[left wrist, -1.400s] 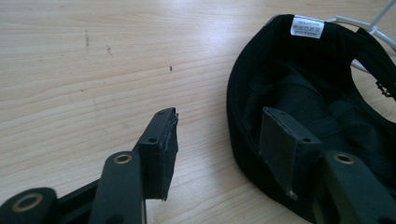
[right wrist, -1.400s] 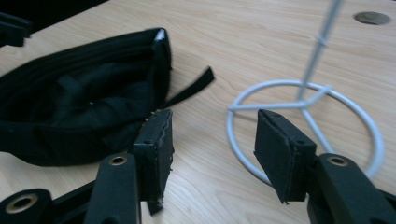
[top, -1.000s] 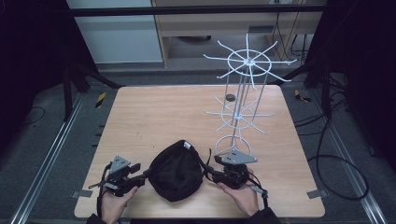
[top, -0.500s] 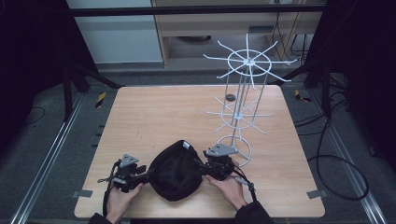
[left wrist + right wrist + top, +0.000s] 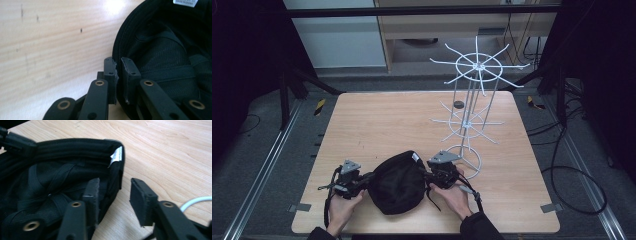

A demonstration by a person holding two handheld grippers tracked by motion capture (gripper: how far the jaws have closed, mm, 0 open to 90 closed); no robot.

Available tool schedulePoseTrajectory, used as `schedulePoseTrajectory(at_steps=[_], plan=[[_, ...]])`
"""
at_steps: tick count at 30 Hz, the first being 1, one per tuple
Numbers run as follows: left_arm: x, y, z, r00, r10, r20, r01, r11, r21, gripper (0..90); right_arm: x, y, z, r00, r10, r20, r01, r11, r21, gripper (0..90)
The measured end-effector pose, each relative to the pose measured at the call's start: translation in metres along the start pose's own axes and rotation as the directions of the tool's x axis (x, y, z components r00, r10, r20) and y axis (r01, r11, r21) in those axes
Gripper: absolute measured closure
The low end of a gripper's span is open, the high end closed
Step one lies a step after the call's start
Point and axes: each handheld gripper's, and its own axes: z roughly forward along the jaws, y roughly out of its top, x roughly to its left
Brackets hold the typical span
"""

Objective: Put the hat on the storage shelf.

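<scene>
Two claws flank the black cap [image 5: 398,182]: left claw [image 5: 119,72] clamped on its rim, right claw [image 5: 115,195] apart, wire rack [image 5: 469,120] beside.

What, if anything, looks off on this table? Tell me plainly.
The black cap lies upside down, its lining and white label facing up. The left gripper has just clamped its rim; the right gripper has been closing and straddles the opposite rim with a gap left. The white wire rack stands upright with bare arms. Nothing spilled or damaged.

White wire display rack [image 5: 470,117] stands upright on the wooden worktop [image 5: 377,120], towards its far right part. A small dark round object [image 5: 458,104] lies on the worktop just left of the rack's posts.
</scene>
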Motion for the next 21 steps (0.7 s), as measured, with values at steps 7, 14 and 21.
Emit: schedulePoseTrajectory(at_steps=[7, 14, 21], plan=[[-0.002, 0.004, 0.009, 0.9997, 0.016, 0.017, -0.015, 0.9997, -0.018, 81.2, -0.003, -0.003, -0.002, 0.9998, 0.013, 0.016, -0.014, 0.998, 0.054, 82.1], [0.002, 0.002, 0.006, 0.9988, -0.023, 0.043, 0.023, 0.9995, -0.021, 62.8, -0.003, -0.011, -0.016, 0.9995, 0.031, 0.012, -0.031, 0.997, 0.064, 83.0], [-0.005, -0.004, -0.015, 0.9968, -0.038, 0.07, 0.041, 0.9986, -0.033, 47.0, 0.005, -0.019, -0.028, 0.9993, 0.031, 0.018, -0.033, 0.997, 0.075, 79.4]])
